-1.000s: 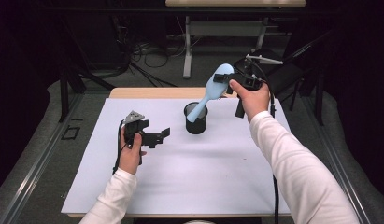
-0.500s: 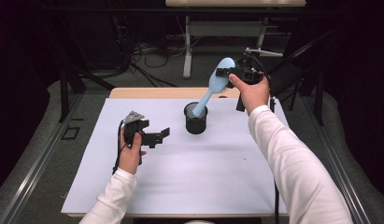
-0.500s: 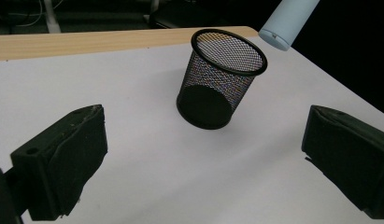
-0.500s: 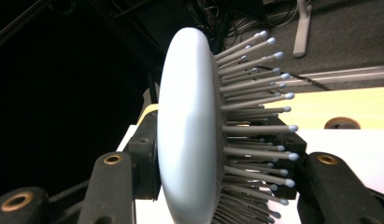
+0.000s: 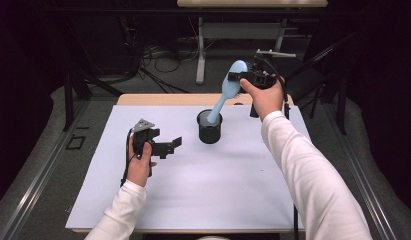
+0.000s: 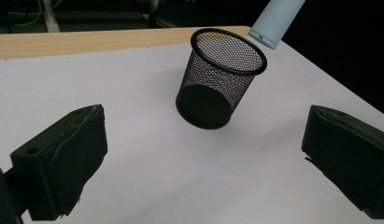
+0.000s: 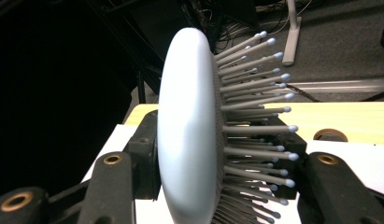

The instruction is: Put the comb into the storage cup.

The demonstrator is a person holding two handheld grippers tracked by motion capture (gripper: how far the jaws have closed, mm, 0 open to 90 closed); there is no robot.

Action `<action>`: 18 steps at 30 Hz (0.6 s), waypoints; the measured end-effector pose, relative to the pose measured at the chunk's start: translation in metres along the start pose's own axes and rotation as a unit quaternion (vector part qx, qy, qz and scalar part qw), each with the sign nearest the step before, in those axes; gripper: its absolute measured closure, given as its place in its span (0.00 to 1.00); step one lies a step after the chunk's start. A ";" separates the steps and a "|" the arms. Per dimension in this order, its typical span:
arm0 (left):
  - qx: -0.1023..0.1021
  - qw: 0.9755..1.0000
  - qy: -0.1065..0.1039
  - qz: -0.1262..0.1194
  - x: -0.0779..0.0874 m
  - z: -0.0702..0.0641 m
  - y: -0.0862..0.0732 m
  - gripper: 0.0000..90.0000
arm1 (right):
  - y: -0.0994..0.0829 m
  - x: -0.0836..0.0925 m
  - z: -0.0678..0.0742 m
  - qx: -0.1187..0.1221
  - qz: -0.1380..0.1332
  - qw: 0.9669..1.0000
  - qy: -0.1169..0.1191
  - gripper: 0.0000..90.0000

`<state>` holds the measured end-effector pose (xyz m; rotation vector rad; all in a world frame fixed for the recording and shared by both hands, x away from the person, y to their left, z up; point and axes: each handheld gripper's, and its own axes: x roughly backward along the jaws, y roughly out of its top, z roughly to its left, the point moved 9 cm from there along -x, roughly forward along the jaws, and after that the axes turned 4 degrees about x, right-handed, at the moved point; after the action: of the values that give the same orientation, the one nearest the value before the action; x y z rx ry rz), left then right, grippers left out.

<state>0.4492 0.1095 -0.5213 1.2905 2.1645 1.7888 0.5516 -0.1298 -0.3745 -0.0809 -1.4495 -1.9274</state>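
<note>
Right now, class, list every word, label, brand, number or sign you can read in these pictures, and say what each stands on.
None: no readable text stands on anything here.
The light blue hairbrush held by the right gripper: plain, no brand.
The black mesh cup: no label.
The white table cover: blank.
The left gripper: no marking legible.

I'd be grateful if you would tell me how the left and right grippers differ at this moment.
The left gripper is open and holds nothing; the right gripper is shut on the hairbrush by its head. The left gripper sits low over the table, beside the mesh cup; the right is raised behind the cup, with the brush handle slanting down to its rim. Both are black and hand-held.
</note>
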 end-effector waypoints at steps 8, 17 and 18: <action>0.000 1.000 0.001 0.000 0.001 0.001 0.000 0.01 | -0.002 -0.009 0.008 0.024 0.002 1.000 -0.008 0.53; -0.001 1.000 0.000 0.003 0.000 0.001 -0.001 0.01 | -0.006 -0.020 0.013 0.040 0.007 0.999 -0.012 0.53; 0.000 1.000 0.001 0.002 0.000 0.001 -0.001 0.01 | -0.006 -0.021 0.013 0.042 0.007 0.999 -0.013 0.53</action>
<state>0.4493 0.1106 -0.5222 1.2959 2.1635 1.7917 0.5593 -0.1073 -0.3844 -0.0766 -1.5407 -1.8590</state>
